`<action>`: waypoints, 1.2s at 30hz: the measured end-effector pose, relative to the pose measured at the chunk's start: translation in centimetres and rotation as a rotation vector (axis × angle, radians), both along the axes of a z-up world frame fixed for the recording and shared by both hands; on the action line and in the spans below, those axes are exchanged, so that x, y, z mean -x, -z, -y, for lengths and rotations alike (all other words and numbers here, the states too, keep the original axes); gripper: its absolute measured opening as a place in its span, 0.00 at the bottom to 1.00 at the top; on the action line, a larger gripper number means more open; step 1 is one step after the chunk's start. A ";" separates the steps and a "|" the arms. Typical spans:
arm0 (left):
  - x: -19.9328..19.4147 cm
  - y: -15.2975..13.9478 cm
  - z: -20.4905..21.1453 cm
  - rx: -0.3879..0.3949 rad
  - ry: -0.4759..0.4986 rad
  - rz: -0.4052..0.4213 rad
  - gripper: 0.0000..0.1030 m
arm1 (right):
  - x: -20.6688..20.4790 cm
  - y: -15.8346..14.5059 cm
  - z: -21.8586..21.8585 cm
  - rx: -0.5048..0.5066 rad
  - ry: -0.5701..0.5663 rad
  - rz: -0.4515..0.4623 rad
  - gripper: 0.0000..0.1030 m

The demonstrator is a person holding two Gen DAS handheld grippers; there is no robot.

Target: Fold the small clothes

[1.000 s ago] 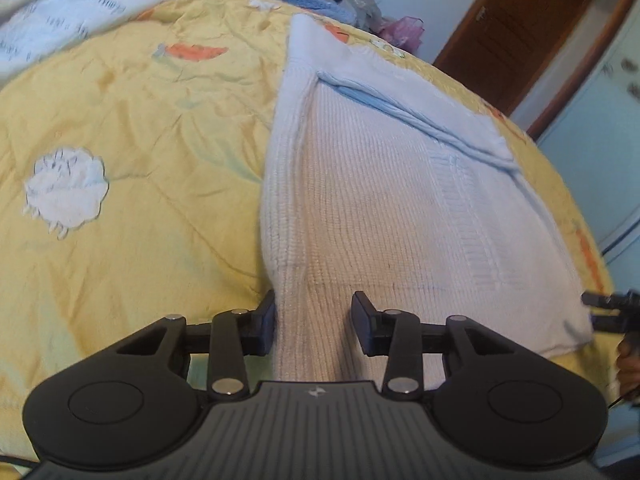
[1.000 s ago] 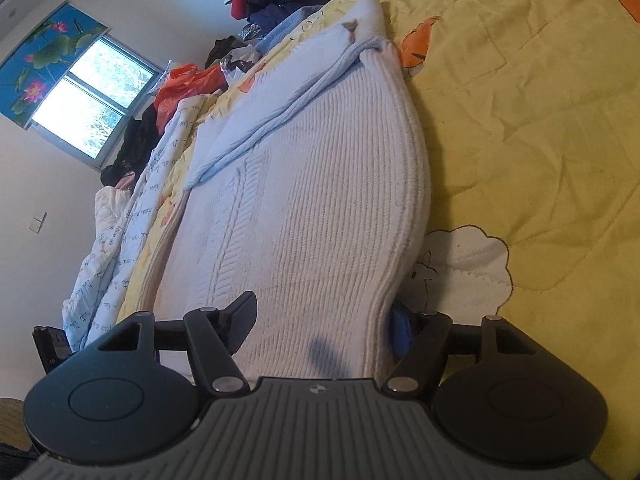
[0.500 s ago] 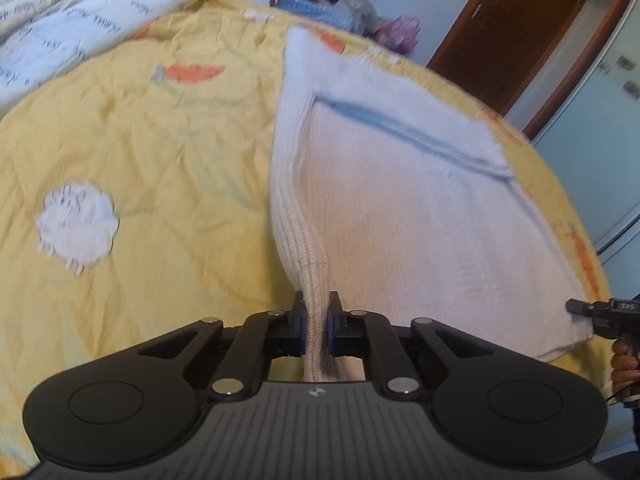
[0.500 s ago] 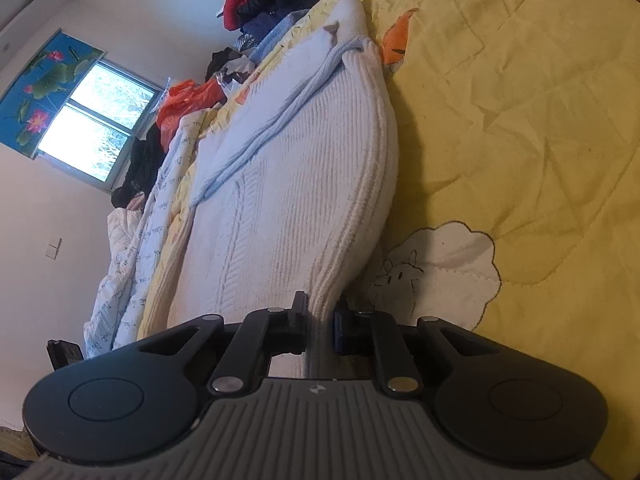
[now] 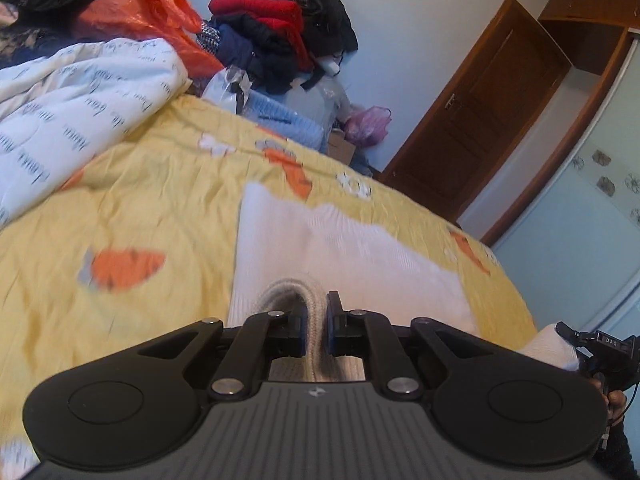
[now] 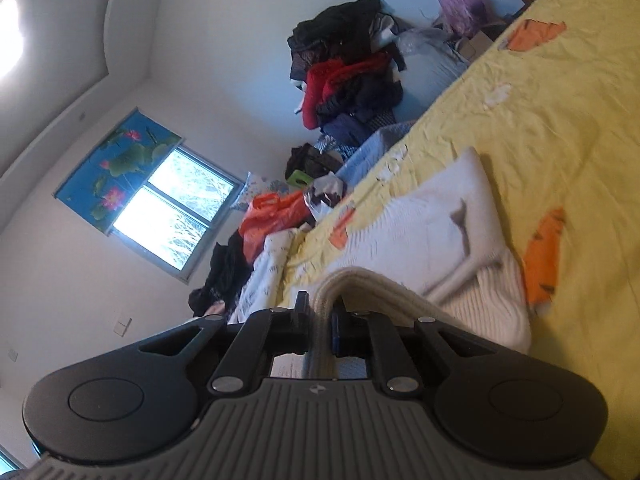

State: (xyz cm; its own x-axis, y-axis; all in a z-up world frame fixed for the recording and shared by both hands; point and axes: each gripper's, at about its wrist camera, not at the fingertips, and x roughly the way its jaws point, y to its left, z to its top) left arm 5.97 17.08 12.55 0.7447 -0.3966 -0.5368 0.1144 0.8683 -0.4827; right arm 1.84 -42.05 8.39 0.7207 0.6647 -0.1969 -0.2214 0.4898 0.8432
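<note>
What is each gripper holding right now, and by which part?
Both hold the white knit sweater by its ribbed hem: the left gripper pinches one corner, the right gripper the other.

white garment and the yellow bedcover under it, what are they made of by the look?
White sweater: looks like a soft knit, wool or acrylic, matte; fine ribs run across it and the pinched hem is thick and corded. Both tools grip that hem.
Yellow bedcover: thin woven cloth, likely cotton, matte; it lies in fine creases and carries orange and white shapes, printed or stitched on, too blurred to tell.
</note>
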 end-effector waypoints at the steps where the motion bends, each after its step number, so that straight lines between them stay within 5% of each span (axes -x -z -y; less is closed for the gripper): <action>1: -1.8 -0.2 0.1 -0.004 -0.007 0.003 0.08 | -1.8 -0.4 0.0 -0.002 0.004 0.009 0.14; 6: -11.8 0.4 0.6 -0.015 -0.082 -0.012 0.08 | -11.7 -0.5 0.6 -0.027 0.060 -0.006 0.14; 14: -22.6 6.3 3.4 -0.141 -0.184 -0.084 0.09 | -23.8 6.3 -0.8 0.107 0.155 -0.234 0.17; 18: -24.9 6.2 1.7 0.005 -0.193 -0.175 0.14 | -24.2 7.9 -0.4 0.042 0.220 -0.277 0.32; 20: -25.4 6.0 0.3 0.126 -0.182 -0.225 0.29 | -23.5 7.1 -0.1 0.041 0.251 -0.217 0.52; 22: -24.2 5.2 -0.8 0.178 -0.179 -0.168 0.42 | -22.5 6.0 0.2 0.049 0.281 -0.172 0.67; 23: -23.1 4.5 -1.1 0.157 -0.208 -0.121 0.52 | -22.1 5.6 0.5 0.050 0.281 -0.152 0.67; 24: -21.8 3.9 -1.3 0.116 -0.253 -0.077 0.77 | -21.6 5.2 0.5 0.061 0.270 -0.142 0.67; 25: -20.3 3.4 -1.3 0.055 -0.298 -0.042 0.89 | -21.1 4.7 0.5 0.089 0.252 -0.133 0.67; 27: -16.9 3.2 -1.0 -0.077 -0.328 -0.005 0.88 | -19.4 3.8 0.2 0.226 0.219 -0.124 0.67; 30: -11.0 4.6 -0.3 -0.139 -0.272 -0.009 0.89 | -15.4 3.5 -0.2 0.412 0.205 -0.113 0.67; 32: -6.7 6.1 0.0 -0.104 -0.240 -0.031 0.89 | -11.6 4.2 0.4 0.422 0.199 -0.125 0.67; 36: -1.0 9.4 -0.4 0.116 -0.253 -0.099 0.89 | -4.6 6.8 1.9 0.267 0.239 -0.172 0.67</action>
State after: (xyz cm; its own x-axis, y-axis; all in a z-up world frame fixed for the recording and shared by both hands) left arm 6.99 17.44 3.20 0.7743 -0.2675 -0.5735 -0.1514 0.8016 -0.5784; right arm 6.42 -43.91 1.62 0.7904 0.3913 -0.4714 0.0585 0.7177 0.6939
